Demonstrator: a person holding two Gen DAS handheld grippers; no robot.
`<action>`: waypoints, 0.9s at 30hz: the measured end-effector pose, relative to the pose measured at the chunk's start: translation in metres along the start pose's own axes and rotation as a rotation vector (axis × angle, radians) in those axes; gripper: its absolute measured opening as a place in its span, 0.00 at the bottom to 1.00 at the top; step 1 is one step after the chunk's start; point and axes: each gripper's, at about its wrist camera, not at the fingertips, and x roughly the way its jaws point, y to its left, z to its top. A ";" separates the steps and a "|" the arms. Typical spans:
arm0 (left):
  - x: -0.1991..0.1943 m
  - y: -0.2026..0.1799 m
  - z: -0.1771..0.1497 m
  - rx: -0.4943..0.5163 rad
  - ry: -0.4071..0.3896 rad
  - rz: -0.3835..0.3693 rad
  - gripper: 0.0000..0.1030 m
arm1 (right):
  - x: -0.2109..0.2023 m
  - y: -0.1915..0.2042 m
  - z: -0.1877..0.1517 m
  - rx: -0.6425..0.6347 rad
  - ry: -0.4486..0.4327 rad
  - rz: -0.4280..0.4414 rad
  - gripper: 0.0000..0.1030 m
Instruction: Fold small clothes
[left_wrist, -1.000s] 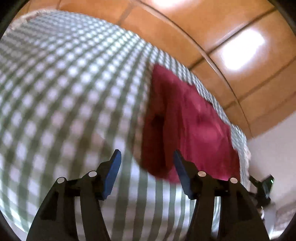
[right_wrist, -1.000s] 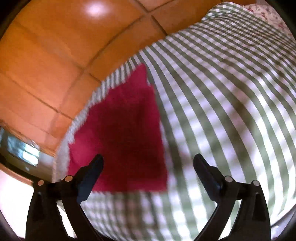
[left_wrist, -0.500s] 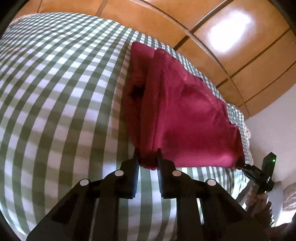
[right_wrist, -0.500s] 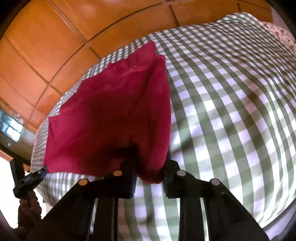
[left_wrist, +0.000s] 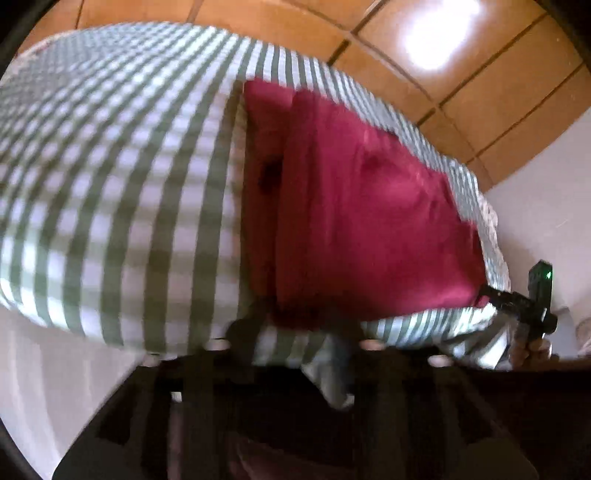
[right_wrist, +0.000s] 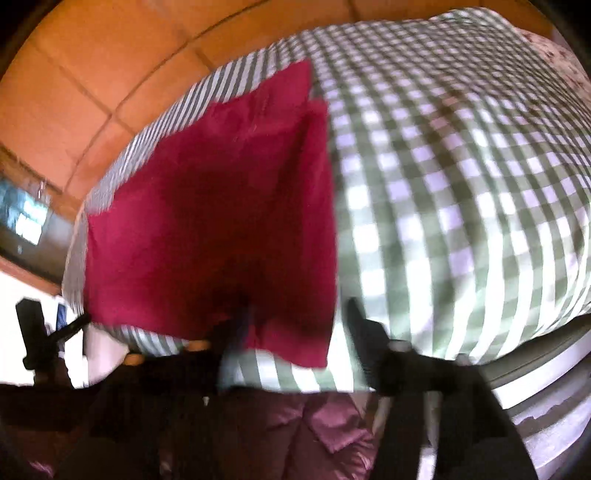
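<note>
Two grippers hang at the near edge of the green-checked bed (left_wrist: 110, 177), where the red cloth (left_wrist: 362, 221) lies spread. Left gripper (left_wrist: 295, 328) has its fingers apart astride the cloth's near edge, though blur hides any grasp. Right gripper (right_wrist: 295, 325) stands wide open, the cloth's corner between its fingers (right_wrist: 364, 328).
</note>
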 end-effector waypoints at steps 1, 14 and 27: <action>-0.001 0.000 0.009 -0.002 -0.024 0.006 0.47 | -0.003 -0.002 0.007 0.013 -0.028 -0.010 0.58; 0.044 -0.014 0.108 0.042 -0.075 0.037 0.23 | 0.019 0.005 0.071 0.009 -0.177 -0.108 0.25; -0.015 -0.030 0.110 0.112 -0.233 0.034 0.06 | -0.049 0.045 0.098 -0.089 -0.309 -0.008 0.06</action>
